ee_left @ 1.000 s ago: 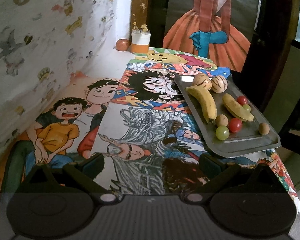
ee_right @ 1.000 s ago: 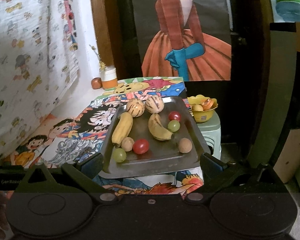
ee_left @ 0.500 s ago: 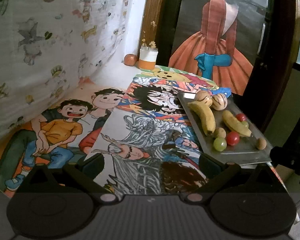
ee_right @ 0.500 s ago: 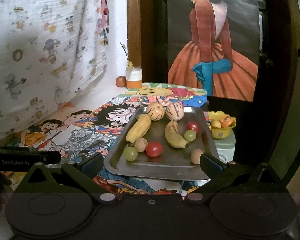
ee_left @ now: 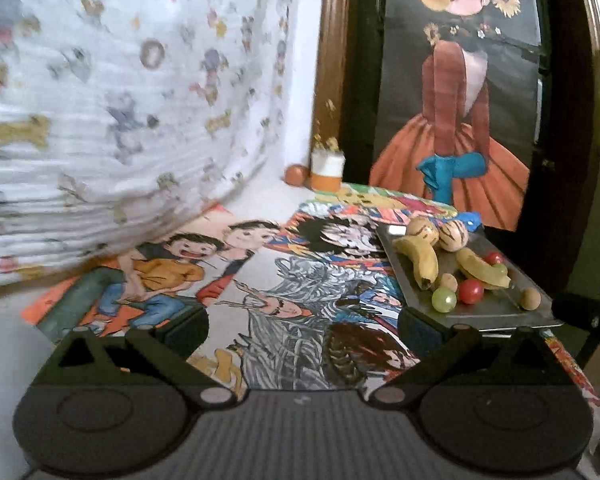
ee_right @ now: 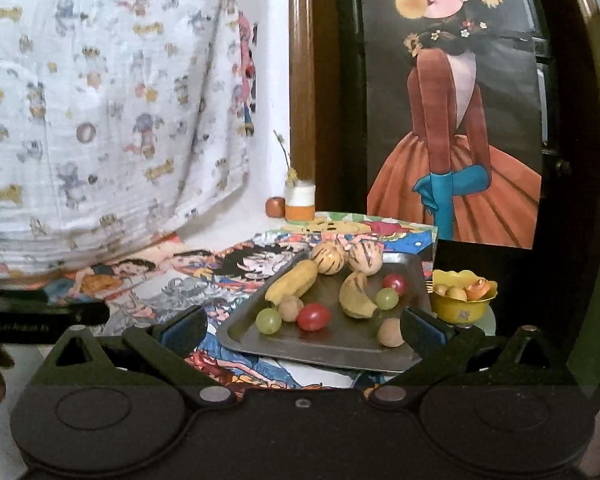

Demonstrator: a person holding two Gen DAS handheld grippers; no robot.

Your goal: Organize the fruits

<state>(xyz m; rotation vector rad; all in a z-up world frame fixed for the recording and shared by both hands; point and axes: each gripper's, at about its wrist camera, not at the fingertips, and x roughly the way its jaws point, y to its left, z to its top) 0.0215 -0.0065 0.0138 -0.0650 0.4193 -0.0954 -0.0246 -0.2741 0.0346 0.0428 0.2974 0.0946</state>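
Note:
A grey metal tray (ee_right: 324,346) (ee_left: 496,314) sits at the right edge of a table covered in cartoon posters. On it lie two bananas (ee_right: 292,282) (ee_right: 356,296), two striped round fruits (ee_right: 329,256), red tomatoes (ee_right: 313,317), green grapes (ee_right: 269,321) and small brown fruits (ee_right: 390,332). My right gripper (ee_right: 304,330) is open and empty, just in front of the tray's near edge. My left gripper (ee_left: 302,330) is open and empty over the posters, left of the tray.
A yellow bowl (ee_right: 460,308) of small fruits stands on a stool right of the table. A white and orange jar (ee_right: 299,202) and a round brown fruit (ee_right: 275,206) stand at the far corner. A patterned cloth (ee_right: 100,120) hangs on the left.
Both grippers have pulled back and dropped lower, so the tray and table look farther and flatter. Nothing was taken hold of. The fruits have not moved.

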